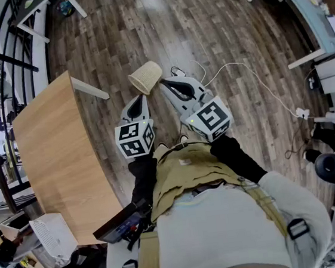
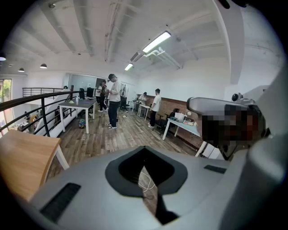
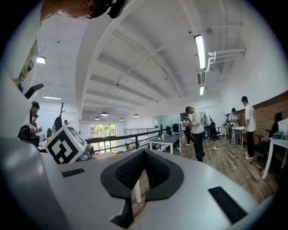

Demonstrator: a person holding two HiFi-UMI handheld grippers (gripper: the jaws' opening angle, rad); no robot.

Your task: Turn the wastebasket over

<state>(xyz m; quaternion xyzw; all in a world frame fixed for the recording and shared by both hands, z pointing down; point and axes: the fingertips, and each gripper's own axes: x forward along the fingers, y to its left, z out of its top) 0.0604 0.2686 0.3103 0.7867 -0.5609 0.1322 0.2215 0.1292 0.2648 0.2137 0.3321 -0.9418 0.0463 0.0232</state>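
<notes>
Bench: we see the pale wooden bench (image 1: pixel 56 155) at the left of the head view. Its white leg (image 1: pixel 90 88) slants out from the far corner onto the plank floor (image 1: pixel 215 29).
Wastebasket: the beige wastebasket (image 1: pixel 146 77) lies on its side on the floor. It is to the right of the bench, near that white leg but apart from it.
Left gripper: the left gripper (image 1: pixel 143 97) hangs just right of the bench and points somewhat down. Its tip sits just beside the wastebasket's near side, and we cannot tell whether they touch.
Left fingers: the fingers (image 2: pixel 126 168) are together with nothing between them. We see only floor through the slit.
Right gripper: the right gripper (image 1: pixel 163 83) is farther from the bench, on the far side of the left one. Its tip is just beside the wastebasket's right edge, and we cannot tell whether they touch.
Right fingers: together as well, and empty. Through the slit we make out floor and a white leg.
Cable: a white cable (image 1: pixel 257 81) trails over the floor well to the right of the bench, beyond both grippers.
People: in the left gripper view several people (image 2: pixel 113 101) stand far across the room, past the bench.
</notes>
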